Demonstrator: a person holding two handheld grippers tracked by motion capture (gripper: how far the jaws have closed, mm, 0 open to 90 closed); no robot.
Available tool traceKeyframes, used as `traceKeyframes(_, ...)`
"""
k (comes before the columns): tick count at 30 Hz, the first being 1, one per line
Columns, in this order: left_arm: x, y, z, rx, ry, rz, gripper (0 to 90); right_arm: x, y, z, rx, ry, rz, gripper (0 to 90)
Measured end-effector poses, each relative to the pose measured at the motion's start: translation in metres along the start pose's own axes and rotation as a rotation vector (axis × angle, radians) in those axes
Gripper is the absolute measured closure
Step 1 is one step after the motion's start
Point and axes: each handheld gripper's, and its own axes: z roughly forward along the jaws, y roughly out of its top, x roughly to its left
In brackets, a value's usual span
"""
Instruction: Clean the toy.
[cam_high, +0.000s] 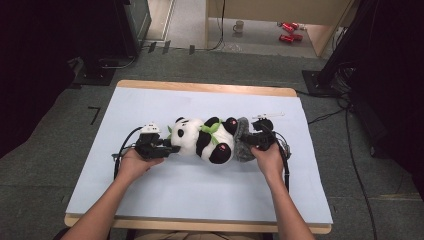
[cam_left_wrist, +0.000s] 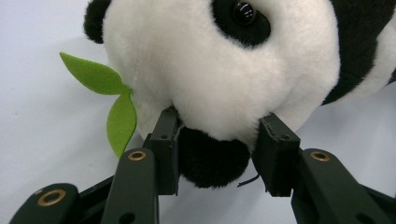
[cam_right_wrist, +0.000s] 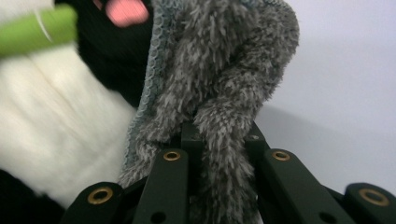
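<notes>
A black-and-white panda plush (cam_high: 202, 137) lies on its side on the pale blue mat (cam_high: 200, 190), head to the left. My left gripper (cam_high: 172, 148) is shut on the panda's head; in the left gripper view its jaws (cam_left_wrist: 219, 149) pinch the white fur on both sides of a black ear (cam_left_wrist: 210, 161), beside green felt leaves (cam_left_wrist: 109, 100). A grey fuzzy cloth (cam_high: 243, 142) wraps the panda's lower end. My right gripper (cam_high: 251, 140) is shut on this cloth (cam_right_wrist: 224, 93), a fold of which runs down between its jaws (cam_right_wrist: 224, 135). The panda's black foot with a pink sole (cam_right_wrist: 123, 11) shows behind it.
The mat covers a wooden table (cam_high: 200, 88) standing on grey carpet. On the floor beyond it are a mug (cam_high: 239, 26) and red cans (cam_high: 288, 31). Dark equipment and cables (cam_high: 350, 145) stand at both sides.
</notes>
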Motion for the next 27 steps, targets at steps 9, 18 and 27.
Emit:
traceKeyframes(9,0.000,0.001,0.000,0.007,-0.001,0.001,56.7,-0.009,0.002,-0.033,-0.068,-0.007,0.025,78.4)
traceKeyframes(18,0.000,0.001,0.000,0.007,0.002,-0.010,56.5,0.008,0.006,-0.064,-0.131,0.026,-0.003,78.4)
traceKeyframes(27,0.000,0.003,0.000,0.018,-0.001,-0.016,56.5,0.042,0.006,-0.088,-0.152,0.086,-0.064,78.2)
